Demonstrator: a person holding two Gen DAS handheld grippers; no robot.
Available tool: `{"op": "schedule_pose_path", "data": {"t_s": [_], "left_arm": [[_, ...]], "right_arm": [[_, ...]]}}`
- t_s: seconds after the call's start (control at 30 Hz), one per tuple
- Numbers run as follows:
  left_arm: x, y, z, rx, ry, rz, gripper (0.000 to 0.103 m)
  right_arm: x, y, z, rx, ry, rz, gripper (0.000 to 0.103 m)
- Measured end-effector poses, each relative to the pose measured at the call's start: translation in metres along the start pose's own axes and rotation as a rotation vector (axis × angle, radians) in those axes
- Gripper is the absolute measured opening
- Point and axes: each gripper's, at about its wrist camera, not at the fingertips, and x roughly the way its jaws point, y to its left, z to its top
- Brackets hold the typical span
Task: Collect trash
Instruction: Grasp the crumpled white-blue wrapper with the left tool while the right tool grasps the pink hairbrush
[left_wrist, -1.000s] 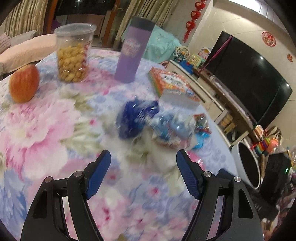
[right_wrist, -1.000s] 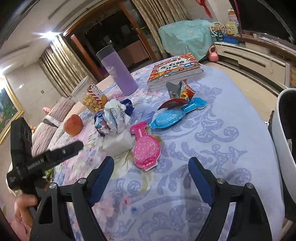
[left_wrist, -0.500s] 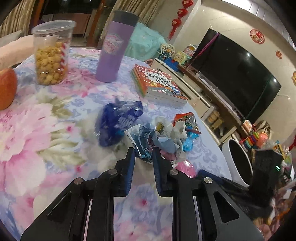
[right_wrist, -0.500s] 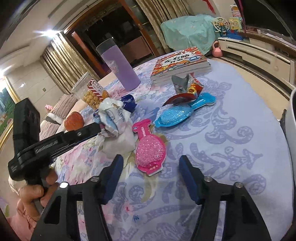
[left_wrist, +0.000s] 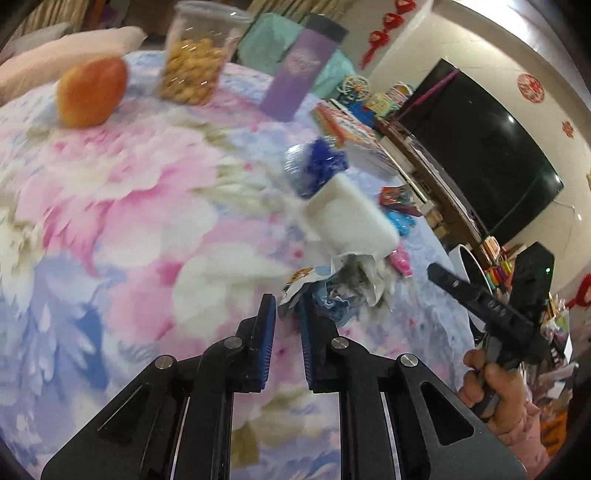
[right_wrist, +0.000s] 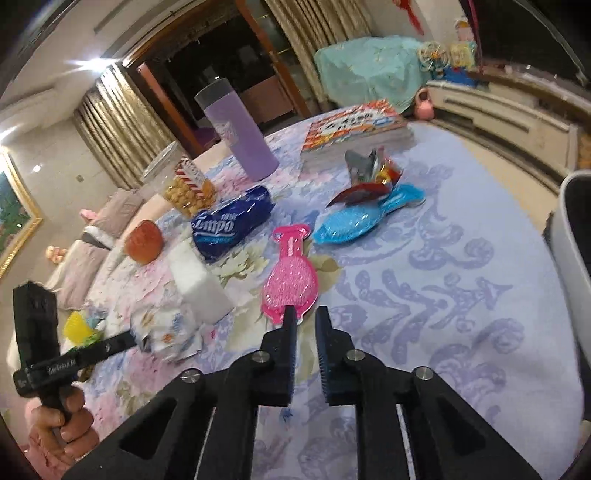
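The left gripper (left_wrist: 287, 306), wide open 1 second ago, now pinches the crumpled wrapper (left_wrist: 343, 286), pulled off the white block (left_wrist: 351, 218). The right gripper (right_wrist: 306, 320) is closing, empty, beside the pink brush (right_wrist: 290, 277).

Bare cloth (right_wrist: 461, 280) rt; hairbrushes (right_wrist: 291, 280) block ctr.

We now pinch the crumpled wrapper (left_wrist: 347, 284) in our left gripper (left_wrist: 287, 306), dragged off the white block (left_wrist: 351, 218); our right gripper (right_wrist: 306, 317) is closing.

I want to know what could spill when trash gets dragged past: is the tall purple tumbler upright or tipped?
Upright. The tall purple tumbler stands on its base on the floral tablecloth, dark lid on top in the left wrist view.
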Motion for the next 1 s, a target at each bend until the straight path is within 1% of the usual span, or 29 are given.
{"op": "schedule_pose_path", "data": {"t_s": [0.03, 0.07, 0.1, 0.13, 0.17, 0.2, 0.23, 0.27, 0.37, 0.43, 0.47, 0.5, 0.57, 0.63, 0.7, 0.73, 0.77, 0.87, 1.0], "left_arm": [[-0.001, 0.002, -0.002, -0.005, 0.005, -0.005, 0.012], [-0.003, 0.003, -0.005, -0.003, 0.004, 0.006, 0.013], [-0.005, 0.002, -0.007, 0.002, 0.002, 0.017, 0.015], [-0.008, 0.001, -0.010, 0.008, -0.002, 0.019, 0.017], [-0.012, 0.000, -0.012, 0.010, -0.007, 0.017, 0.023], [-0.015, 0.000, -0.014, 0.010, -0.010, 0.016, 0.031], [-0.019, 0.001, -0.016, 0.012, -0.015, 0.018, 0.036], [-0.023, 0.001, -0.020, 0.016, -0.020, 0.019, 0.043], [-0.028, -0.003, -0.029, 0.052, -0.017, 0.017, 0.049], [-0.027, -0.008, -0.032, 0.071, -0.007, 0.020, 0.053], [-0.026, -0.012, -0.032, 0.081, -0.005, 0.016, 0.058], [-0.025, -0.015, -0.032, 0.087, -0.006, 0.019, 0.067], [-0.022, -0.023, -0.030, 0.105, -0.019, 0.037, 0.077], [-0.020, -0.031, -0.027, 0.133, -0.034, 0.046, 0.077], [-0.013, -0.039, -0.025, 0.163, -0.034, 0.080, 0.077], [-0.010, -0.041, -0.024, 0.173, -0.032, 0.085, 0.077], [-0.007, -0.044, -0.022, 0.182, -0.031, 0.091, 0.077], [0.002, -0.047, -0.020, 0.182, -0.017, 0.082, 0.077], [0.010, -0.048, -0.018, 0.147, -0.021, 0.085, 0.077]], "right_arm": [[0.001, 0.002, 0.001, 0.005, -0.003, -0.001, 0.031], [0.002, 0.005, 0.003, 0.010, -0.005, 0.002, 0.050], [0.004, 0.008, 0.004, 0.006, -0.011, 0.005, 0.057], [0.006, 0.012, 0.005, -0.009, -0.017, -0.005, 0.059], [0.008, 0.015, 0.006, -0.022, -0.016, -0.014, 0.059], [0.014, 0.020, 0.007, -0.045, -0.007, -0.029, 0.059], [0.018, 0.022, 0.008, -0.055, -0.003, -0.035, 0.059], [0.023, 0.025, 0.008, -0.072, 0.001, -0.045, 0.059], [0.038, 0.031, 0.009, -0.128, 0.018, -0.098, 0.059], [0.048, 0.031, 0.009, -0.140, 0.040, -0.104, 0.059], [0.052, 0.031, 0.009, -0.142, 0.051, -0.106, 0.059], [0.057, 0.032, 0.010, -0.146, 0.068, -0.114, 0.059], [0.061, 0.036, 0.011, -0.169, 0.074, -0.125, 0.059], [0.064, 0.037, 0.012, -0.178, 0.082, -0.130, 0.059], [0.064, 0.036, 0.011, -0.176, 0.079, -0.140, 0.055], [0.063, 0.035, 0.011, -0.170, 0.076, -0.139, 0.050], [0.061, 0.033, 0.010, -0.157, 0.071, -0.137, 0.047], [0.050, 0.025, 0.005, -0.112, 0.049, -0.105, 0.047], [0.027, 0.017, -0.007, -0.069, 0.010, -0.059, 0.047]]}}
